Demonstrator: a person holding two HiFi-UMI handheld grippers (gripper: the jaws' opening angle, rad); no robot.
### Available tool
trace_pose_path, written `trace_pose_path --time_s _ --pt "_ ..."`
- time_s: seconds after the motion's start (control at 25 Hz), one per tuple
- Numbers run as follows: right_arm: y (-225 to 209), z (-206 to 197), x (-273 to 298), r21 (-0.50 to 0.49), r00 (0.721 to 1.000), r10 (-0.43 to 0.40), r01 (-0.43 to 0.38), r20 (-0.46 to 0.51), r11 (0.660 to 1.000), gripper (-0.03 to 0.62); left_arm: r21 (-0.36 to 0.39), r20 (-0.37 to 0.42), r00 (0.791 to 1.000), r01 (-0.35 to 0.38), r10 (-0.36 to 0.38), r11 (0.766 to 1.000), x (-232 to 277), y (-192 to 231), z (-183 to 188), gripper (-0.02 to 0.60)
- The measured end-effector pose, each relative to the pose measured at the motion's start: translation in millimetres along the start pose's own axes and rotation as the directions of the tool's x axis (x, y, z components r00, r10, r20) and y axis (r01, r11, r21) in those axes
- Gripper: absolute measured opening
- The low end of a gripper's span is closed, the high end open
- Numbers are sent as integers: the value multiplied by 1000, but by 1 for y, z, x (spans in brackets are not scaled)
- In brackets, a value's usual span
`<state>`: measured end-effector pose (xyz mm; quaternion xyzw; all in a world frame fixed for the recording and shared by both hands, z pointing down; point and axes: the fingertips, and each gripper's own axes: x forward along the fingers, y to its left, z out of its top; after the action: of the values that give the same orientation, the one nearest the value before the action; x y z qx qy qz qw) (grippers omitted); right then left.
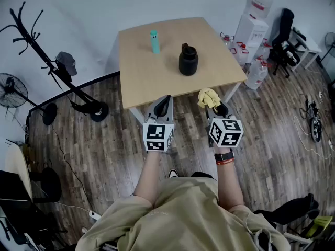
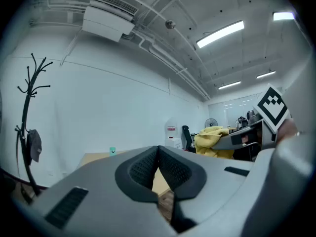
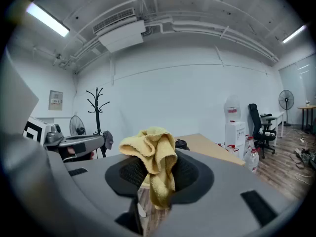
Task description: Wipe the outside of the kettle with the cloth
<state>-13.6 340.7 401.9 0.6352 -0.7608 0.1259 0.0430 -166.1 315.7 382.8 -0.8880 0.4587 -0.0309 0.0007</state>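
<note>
cloth (image 3: 152,152): yellow terry, fluffy nap. kettle (image 1: 188,61): black, matt. table (image 1: 149,80) under kettle: pale wood-look top, smooth. floor (image 1: 104,145): dark wood planks. left gripper (image 2: 158,153): grey matt plastic shell, pads (image 2: 140,169) black, ribbed.

Dark wood-plank floor (image 1: 94,145) runs to a plain white wall (image 1: 104,4) on the far side, where a pale wooden table (image 1: 141,82) stands. Far left are a black coat stand (image 1: 97,111) and a floor fan (image 1: 10,90); far right, a water dispenser (image 1: 251,27) and a black office chair (image 1: 284,27). Strip lights (image 2: 220,33) glow overhead, near what looks like an air-conditioning unit (image 2: 106,19).
</note>
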Motion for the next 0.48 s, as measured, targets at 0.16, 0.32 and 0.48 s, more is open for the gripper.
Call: trace_pose_path --time_s 0.16,0.32,0.48 --pt "5 -12 8 37 1000 -13 14 -19 999 140 -31 -1 1000 -7 7 999 3 12 -9 25" --pt "1 -24 16 88 999 -22 24 -32 996 141 -33 -24 1000 -13 12 999 14 13 -18 25" --pt "-11 -24 35 87 998 -18 23 -57 996 141 -60 -22 1000 -9 8 998 35 12 -18 24"
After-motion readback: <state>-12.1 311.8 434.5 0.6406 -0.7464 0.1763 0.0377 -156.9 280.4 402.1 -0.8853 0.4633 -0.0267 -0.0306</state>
